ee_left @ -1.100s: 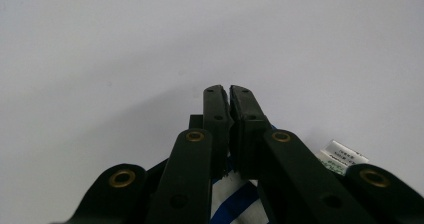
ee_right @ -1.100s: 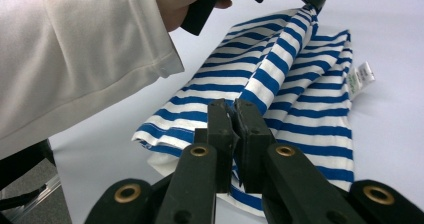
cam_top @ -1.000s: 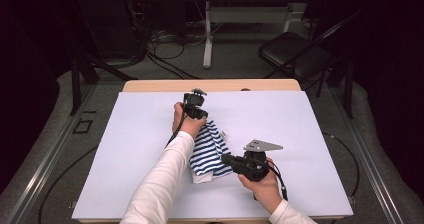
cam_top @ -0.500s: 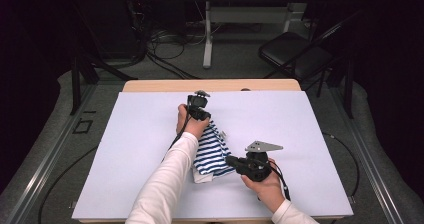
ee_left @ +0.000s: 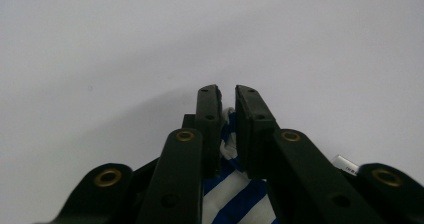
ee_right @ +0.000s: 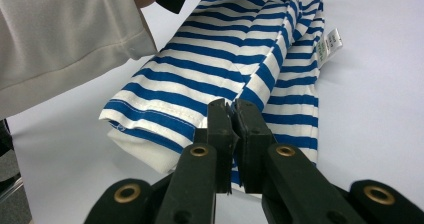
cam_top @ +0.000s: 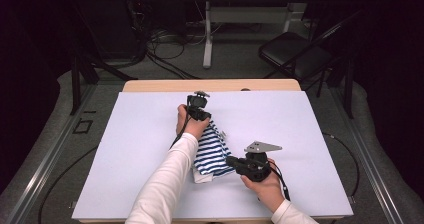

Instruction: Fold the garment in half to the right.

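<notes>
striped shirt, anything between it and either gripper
Nothing visible. The left gripper has the striped shirt between its jaws at the far end, and the right gripper is clamped on its near edge.

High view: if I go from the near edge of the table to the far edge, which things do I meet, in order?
Right gripper → striped blue and white cloth → left gripper → bare far part of the white table cover → wooden table edge.
</notes>
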Action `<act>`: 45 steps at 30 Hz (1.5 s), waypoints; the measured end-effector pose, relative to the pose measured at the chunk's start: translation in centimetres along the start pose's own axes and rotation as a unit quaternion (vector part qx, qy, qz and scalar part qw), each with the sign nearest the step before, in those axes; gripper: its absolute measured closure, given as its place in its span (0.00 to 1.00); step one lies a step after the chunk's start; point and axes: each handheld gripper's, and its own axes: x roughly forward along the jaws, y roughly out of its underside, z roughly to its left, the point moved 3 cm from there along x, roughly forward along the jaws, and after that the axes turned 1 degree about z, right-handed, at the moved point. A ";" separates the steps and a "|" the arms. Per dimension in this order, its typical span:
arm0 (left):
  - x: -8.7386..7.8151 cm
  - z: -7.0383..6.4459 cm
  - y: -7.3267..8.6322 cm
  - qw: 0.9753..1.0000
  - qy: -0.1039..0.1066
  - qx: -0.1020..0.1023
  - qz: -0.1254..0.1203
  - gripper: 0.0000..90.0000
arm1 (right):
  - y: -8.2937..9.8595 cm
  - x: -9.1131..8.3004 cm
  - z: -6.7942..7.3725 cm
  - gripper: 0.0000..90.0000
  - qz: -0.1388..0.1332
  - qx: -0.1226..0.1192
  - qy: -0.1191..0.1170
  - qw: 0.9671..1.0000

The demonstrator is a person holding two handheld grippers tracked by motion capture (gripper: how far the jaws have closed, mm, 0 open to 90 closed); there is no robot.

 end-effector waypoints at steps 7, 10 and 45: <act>-0.7 0.3 0.1 1.000 -0.002 -0.003 -0.021 0.73 | 0.0 0.0 -0.3 0.96 0.002 0.004 0.003 1.000; -1.2 0.6 0.2 0.999 -0.001 -0.013 -0.031 0.67 | 0.0 0.0 -0.4 0.96 0.000 0.005 0.004 1.000; -5.6 3.2 2.2 0.999 0.015 -0.024 -0.018 0.28 | 0.5 0.1 -1.5 0.96 0.028 0.018 0.024 0.999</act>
